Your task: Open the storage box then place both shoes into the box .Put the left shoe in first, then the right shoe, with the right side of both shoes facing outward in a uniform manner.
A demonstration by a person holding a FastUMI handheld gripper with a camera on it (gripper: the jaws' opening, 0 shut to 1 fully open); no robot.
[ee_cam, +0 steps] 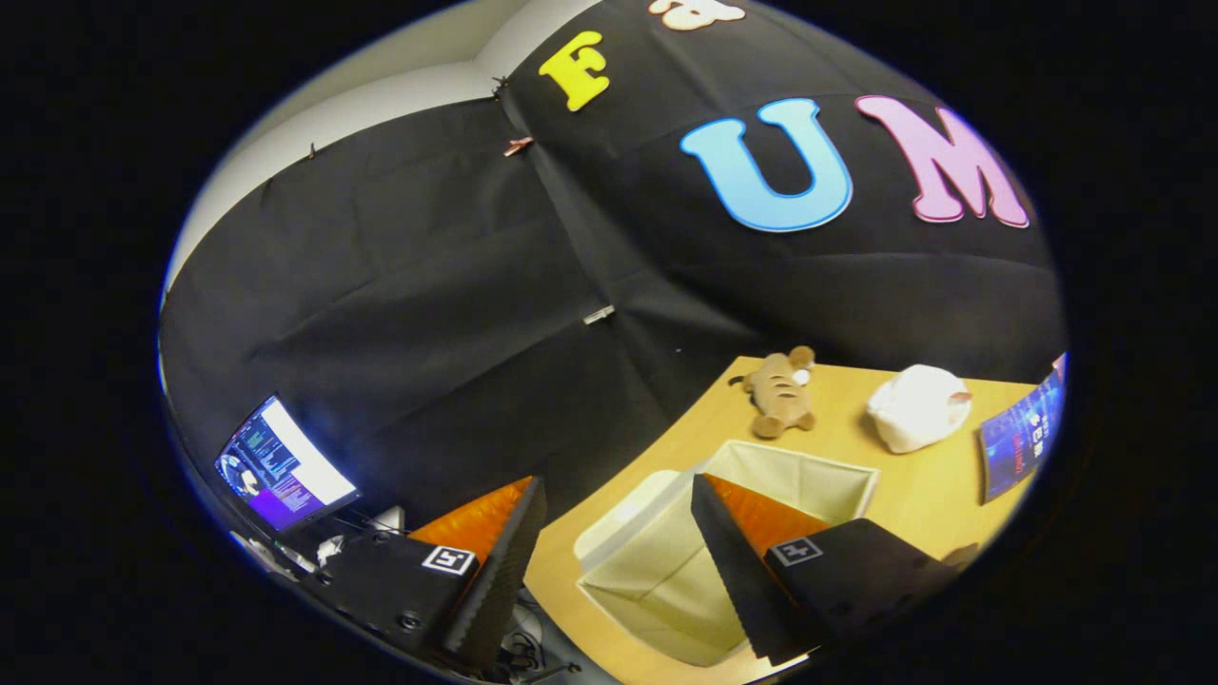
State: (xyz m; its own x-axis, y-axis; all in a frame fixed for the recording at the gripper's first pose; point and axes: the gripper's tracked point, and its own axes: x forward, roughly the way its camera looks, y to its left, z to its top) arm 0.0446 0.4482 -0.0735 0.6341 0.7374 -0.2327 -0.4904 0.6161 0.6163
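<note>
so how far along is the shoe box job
Done: the storage box on the table looks open, its cream lining showing with no shoe visible inside, though the fingers hide part of it. In hand: nothing; the gripper is open and raised, its fingers spread with the box's near corner between them. Left: both shoes, left first, then right. A plush tiger and a white plush lie beyond the box.

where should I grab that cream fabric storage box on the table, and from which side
Probably the storage box wall's top edge nearest the fingers, coming from above: it sits upright and open-topped, and its thin fabric walls would fit between them. The gripper is open, one finger already over the box.
</note>
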